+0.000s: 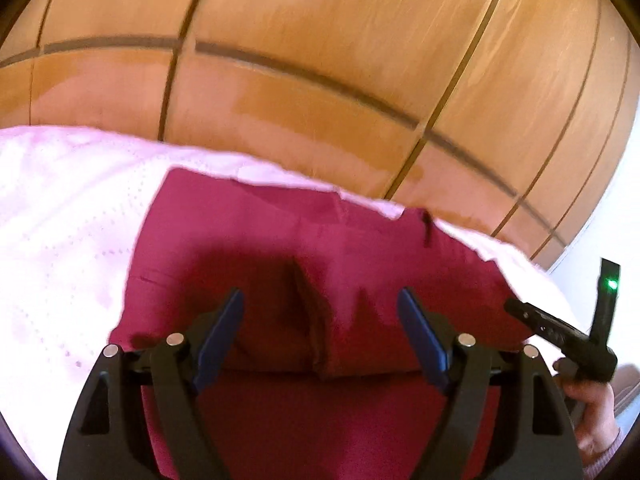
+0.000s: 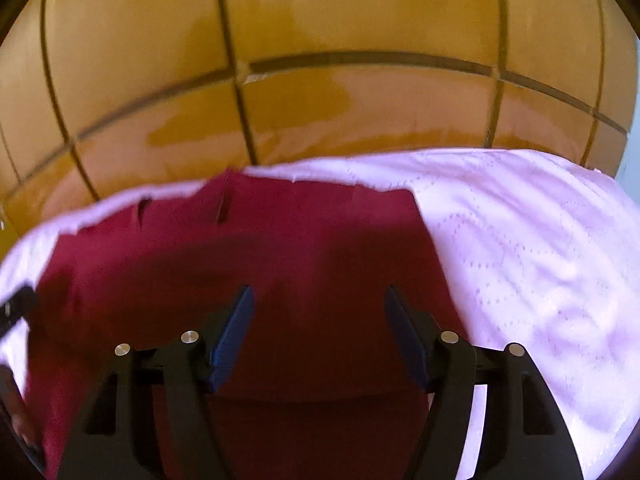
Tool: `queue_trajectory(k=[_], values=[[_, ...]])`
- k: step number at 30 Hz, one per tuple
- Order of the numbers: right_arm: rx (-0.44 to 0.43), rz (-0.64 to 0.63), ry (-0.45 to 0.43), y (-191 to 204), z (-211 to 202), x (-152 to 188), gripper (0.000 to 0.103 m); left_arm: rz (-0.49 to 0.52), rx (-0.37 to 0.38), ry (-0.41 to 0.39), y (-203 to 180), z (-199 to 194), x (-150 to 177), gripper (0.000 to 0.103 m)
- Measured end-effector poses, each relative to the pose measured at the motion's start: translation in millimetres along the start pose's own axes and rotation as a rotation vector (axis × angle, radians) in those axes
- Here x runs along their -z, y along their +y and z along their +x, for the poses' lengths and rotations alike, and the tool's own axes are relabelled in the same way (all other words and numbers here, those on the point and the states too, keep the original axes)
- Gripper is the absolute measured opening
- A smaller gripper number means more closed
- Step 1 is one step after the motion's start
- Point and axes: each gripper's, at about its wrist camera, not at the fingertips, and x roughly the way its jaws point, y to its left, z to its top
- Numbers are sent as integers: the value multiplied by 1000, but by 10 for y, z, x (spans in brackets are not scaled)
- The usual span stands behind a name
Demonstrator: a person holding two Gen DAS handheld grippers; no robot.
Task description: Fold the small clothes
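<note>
While the dark red garment (image 1: 352,240) lies spread on the pale pink quilt (image 1: 60,220), the left gripper (image 1: 322,300) and right gripper (image 2: 318,296) hover above it, jaws released and empty. Each should grasp a near edge cleanly before folding it over.

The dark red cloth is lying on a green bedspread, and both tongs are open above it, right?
Not quite. The dark red cloth lies on a pale pink quilted bedspread, not green; the right wrist view shows it. Left tongs and right tongs are open above it.
</note>
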Motion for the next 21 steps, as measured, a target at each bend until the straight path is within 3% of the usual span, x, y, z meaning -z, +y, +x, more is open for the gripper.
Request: queue_trajectory(k=[3, 9, 14, 21], values=[[26, 30, 69, -51, 141, 87, 67, 29, -121, 123, 23, 330, 19, 75], [59, -8, 71, 22, 229, 139, 68, 122, -198, 146, -113, 439, 72, 84], [49, 5, 39, 3, 187, 152, 68, 96, -144, 138, -36, 231, 45, 88], [-23, 11, -27, -55, -375, 227, 72, 52, -81, 108, 167, -500, 214, 97]])
